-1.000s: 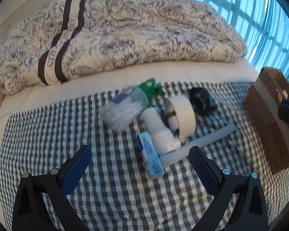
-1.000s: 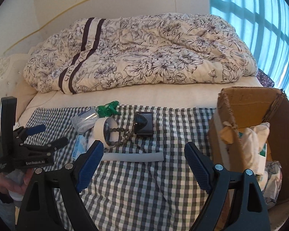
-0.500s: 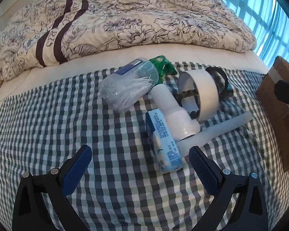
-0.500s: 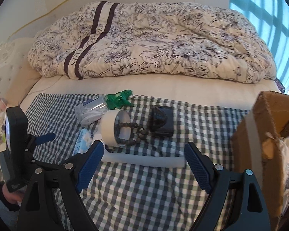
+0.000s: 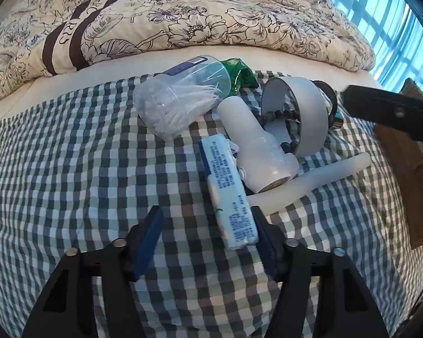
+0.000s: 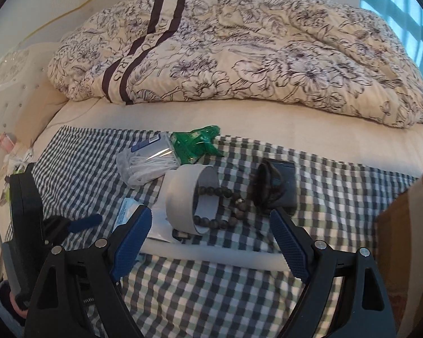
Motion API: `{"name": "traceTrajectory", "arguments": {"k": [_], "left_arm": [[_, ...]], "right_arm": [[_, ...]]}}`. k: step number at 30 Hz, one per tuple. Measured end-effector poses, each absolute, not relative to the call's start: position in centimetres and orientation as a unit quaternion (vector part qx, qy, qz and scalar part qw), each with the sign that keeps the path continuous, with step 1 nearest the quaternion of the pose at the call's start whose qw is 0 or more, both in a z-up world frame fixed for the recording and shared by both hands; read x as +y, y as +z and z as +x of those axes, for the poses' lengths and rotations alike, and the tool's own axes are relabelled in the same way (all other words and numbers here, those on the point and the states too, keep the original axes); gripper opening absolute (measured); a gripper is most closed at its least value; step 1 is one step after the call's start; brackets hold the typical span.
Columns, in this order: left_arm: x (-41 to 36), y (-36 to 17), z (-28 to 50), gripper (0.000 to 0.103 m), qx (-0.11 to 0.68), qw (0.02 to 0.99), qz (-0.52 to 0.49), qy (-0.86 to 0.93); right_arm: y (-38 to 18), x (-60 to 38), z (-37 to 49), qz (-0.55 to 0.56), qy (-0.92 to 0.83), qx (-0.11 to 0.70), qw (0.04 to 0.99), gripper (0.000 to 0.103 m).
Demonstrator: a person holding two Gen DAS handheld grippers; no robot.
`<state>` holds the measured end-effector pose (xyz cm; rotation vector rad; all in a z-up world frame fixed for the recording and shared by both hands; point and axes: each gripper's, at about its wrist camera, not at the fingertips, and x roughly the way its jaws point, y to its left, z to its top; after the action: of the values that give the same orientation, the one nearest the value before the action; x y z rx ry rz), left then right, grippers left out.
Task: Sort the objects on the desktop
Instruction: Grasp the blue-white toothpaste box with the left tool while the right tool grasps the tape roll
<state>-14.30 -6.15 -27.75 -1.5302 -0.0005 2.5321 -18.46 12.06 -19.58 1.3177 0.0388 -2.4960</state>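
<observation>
The left gripper (image 5: pixel 206 226) is closing its fingers on the near end of the tissue pack (image 5: pixel 227 191), mid-cloth on the bed, for lifting; pads not yet pressing. The right gripper (image 6: pixel 211 236) hovers with fingers wide over the white tube (image 6: pixel 211 253).

1. Big floral duvet (image 6: pixel 239 56) bunched along the far side of the bed, cream with dark line-drawn flowers and two dark stripes with lettering.
2. Bare cream mattress (image 6: pixel 268 124) shows in a strip in front of it.
3. Checked cloth (image 5: pixel 70 169), dark green and white, is spread over the near part.
4. Blue curtain (image 6: pixel 409 5) glowing on the right.
5. Tufted headboard (image 6: pixel 11 79) on the left, with small clutter beside it, too small to tell.
</observation>
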Motion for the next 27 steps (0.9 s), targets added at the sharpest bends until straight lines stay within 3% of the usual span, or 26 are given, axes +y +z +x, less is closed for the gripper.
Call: {"name": "traceTrajectory", "arguments": {"k": [4,9,15,23,24,26,27], "left_arm": [[-5.5,-27.8,-14.3,0.042,-0.001,0.104,-0.517,0.849],[-4.9,-27.6,-14.6,0.023,-0.003,0.117,-0.517,0.848],[-5.4,-26.8,-14.5,0.020,-0.002,0.116,-0.508,0.853],[-6.4,-25.4,-14.2,0.020,-0.003,0.103,-0.495,0.863],[-6.5,-25.2,-14.2,0.020,-0.001,0.101,-0.493,0.864],[-6.6,-24.9,-14.2,0.020,-0.001,0.100,-0.490,0.866],[-6.6,-24.7,-14.3,0.020,-0.002,0.099,-0.488,0.867]], "right_arm": [[-20.5,11.3,-19.1,0.468,-0.868,0.019,0.166,0.083],[-21.7,10.2,-20.1,0.482,-0.860,0.026,0.168,0.061],[-23.0,9.2,-20.9,0.492,-0.852,0.025,0.179,0.048],[-23.7,8.4,-21.6,0.497,-0.847,0.028,0.187,0.046],[-23.8,8.2,-21.6,0.498,-0.846,0.030,0.191,0.043],[-24.0,7.9,-21.7,0.500,-0.843,0.028,0.199,0.026],[-24.0,7.8,-21.7,0.501,-0.841,0.027,0.201,0.026]]}}
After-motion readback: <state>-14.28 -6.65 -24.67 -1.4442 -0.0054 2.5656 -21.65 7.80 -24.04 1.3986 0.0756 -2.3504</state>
